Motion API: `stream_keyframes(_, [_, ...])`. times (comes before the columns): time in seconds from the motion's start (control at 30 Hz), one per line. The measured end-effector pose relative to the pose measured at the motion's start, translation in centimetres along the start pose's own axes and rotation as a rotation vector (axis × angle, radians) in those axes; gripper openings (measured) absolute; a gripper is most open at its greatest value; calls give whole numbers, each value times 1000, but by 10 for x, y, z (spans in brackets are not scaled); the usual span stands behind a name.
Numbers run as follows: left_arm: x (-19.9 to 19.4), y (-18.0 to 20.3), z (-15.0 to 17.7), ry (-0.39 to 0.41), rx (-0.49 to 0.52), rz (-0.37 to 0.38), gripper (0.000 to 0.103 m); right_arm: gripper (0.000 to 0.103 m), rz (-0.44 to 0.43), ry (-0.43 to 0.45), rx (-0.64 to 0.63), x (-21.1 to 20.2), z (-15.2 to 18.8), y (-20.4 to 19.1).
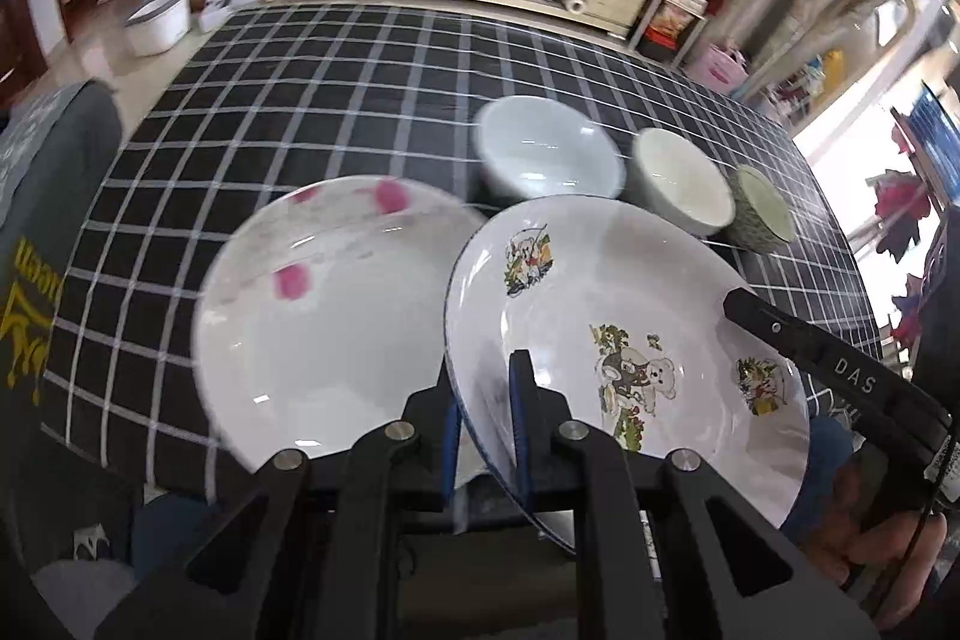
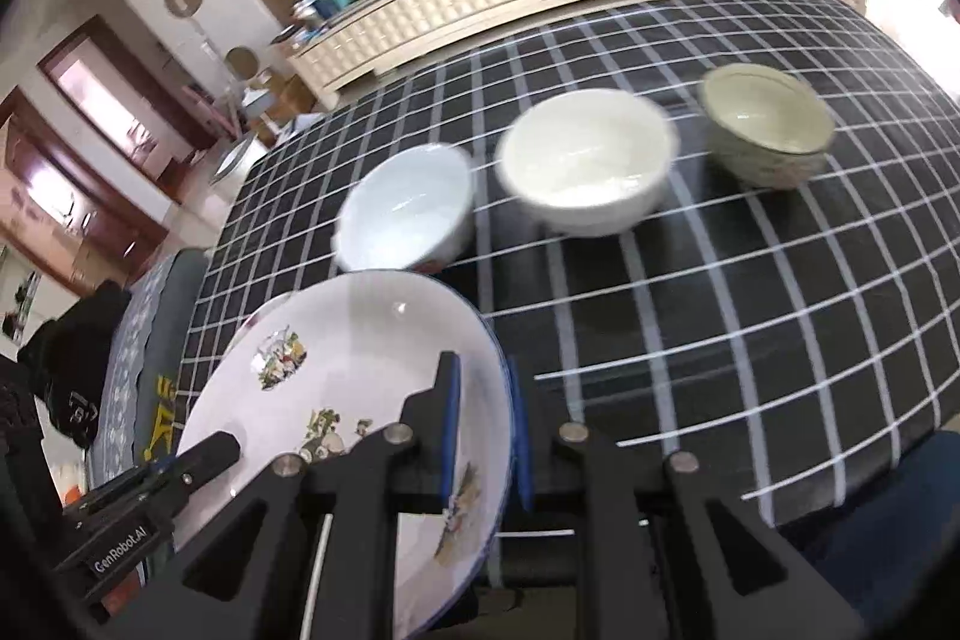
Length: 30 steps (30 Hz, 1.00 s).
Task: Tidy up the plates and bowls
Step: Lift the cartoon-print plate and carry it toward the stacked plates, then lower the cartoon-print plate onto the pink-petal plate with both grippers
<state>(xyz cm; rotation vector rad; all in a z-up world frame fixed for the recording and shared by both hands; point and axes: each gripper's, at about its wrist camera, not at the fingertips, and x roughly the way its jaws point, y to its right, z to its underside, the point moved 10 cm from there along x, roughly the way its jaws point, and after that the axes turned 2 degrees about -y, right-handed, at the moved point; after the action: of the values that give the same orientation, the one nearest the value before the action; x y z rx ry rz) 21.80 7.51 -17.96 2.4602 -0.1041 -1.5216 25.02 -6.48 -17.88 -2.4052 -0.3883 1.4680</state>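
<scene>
Plate (image 1: 630, 316) w/ bear prints, blue rim, gripped by 2 grippers.

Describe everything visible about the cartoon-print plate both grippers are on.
The cartoon-print plate is white and glossy with a thin blue rim and bear-and-foliage decals. It is tilted, lifted above the checked tablecloth. The left hand-held gripper pinches one rim, the right hand-held gripper the opposite rim. It overlaps the pink-flower plate in view.

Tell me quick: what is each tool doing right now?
Left tool: closed on the near-left rim of the cartoon plate.
Right tool: closed on the same plate's opposite rim.
</scene>
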Motion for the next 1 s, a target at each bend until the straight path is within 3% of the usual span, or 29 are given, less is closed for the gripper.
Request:
stream_keyframes(0.37, [-19, -73, 24, 4, -86, -48, 13, 20, -17, -48, -76, 35, 17, -56])
stream_keyframes(1.0, [-11, -90, 26, -32, -79, -95, 13, 20, -1, -104, -84, 58, 33, -62])
